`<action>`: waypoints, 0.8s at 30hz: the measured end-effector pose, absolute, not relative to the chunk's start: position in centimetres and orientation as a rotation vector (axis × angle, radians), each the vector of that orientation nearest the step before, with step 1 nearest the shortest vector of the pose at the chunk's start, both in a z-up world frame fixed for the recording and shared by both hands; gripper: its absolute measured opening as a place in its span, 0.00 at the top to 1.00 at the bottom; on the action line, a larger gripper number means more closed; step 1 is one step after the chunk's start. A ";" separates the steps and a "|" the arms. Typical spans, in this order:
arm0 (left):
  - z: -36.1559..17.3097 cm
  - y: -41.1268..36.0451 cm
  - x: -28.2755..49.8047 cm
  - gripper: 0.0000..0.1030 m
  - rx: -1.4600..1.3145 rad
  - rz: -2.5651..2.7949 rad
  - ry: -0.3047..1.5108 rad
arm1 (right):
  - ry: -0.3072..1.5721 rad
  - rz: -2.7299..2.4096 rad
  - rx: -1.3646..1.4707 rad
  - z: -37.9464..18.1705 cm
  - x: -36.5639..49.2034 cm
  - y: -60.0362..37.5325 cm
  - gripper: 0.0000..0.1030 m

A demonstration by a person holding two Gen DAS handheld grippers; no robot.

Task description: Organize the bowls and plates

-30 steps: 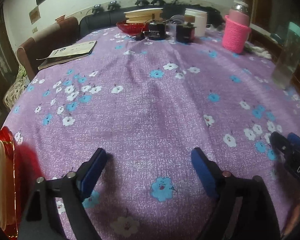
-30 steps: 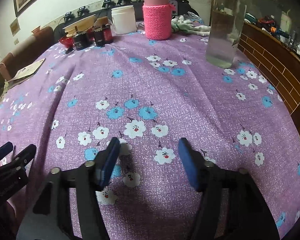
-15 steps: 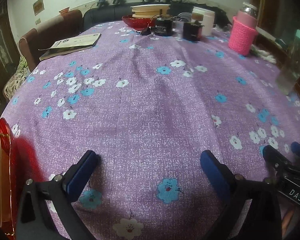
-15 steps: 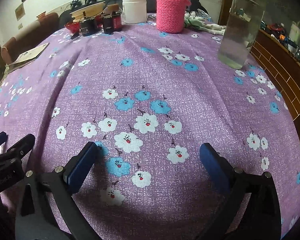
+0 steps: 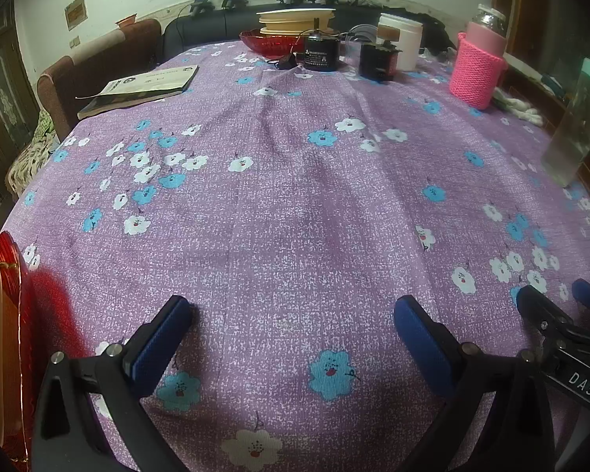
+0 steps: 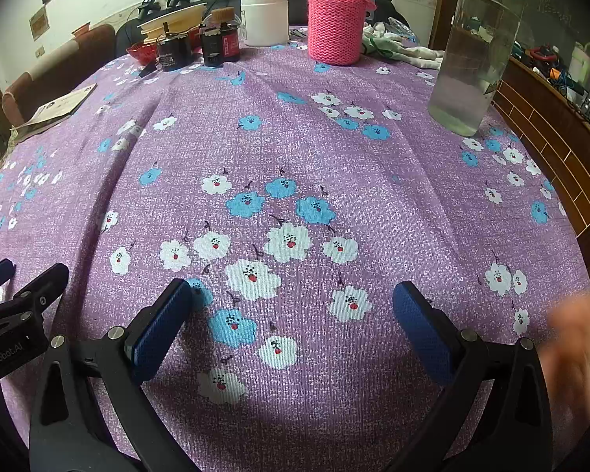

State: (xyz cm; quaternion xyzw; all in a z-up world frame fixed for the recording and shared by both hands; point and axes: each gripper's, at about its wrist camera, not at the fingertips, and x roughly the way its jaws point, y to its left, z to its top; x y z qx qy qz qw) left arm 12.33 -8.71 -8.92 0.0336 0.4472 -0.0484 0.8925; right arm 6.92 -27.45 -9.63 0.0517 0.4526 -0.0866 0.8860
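Both grippers, left and right, spread wide, empty, over the tablecloth; red plate at left edge.

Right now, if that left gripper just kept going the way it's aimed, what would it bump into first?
Most likely the bare purple tablecloth: the open left gripper tilts down toward it, with nothing between its fingers or just ahead.

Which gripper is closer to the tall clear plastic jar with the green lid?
Right. The right gripper has the tall clear plastic jar with the green lid ahead to its right; the left gripper sits farther left of it.
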 end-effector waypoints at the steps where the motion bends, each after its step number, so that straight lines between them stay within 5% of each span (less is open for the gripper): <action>1: -8.9 -8.7 12.3 0.00 0.070 -0.100 0.928 | 0.941 -0.180 0.108 -9.7 7.1 -27.3 0.00; 24: -8.9 -8.7 12.4 0.00 0.070 -0.101 0.929 | 0.941 -0.180 0.107 -9.6 7.0 -27.4 0.00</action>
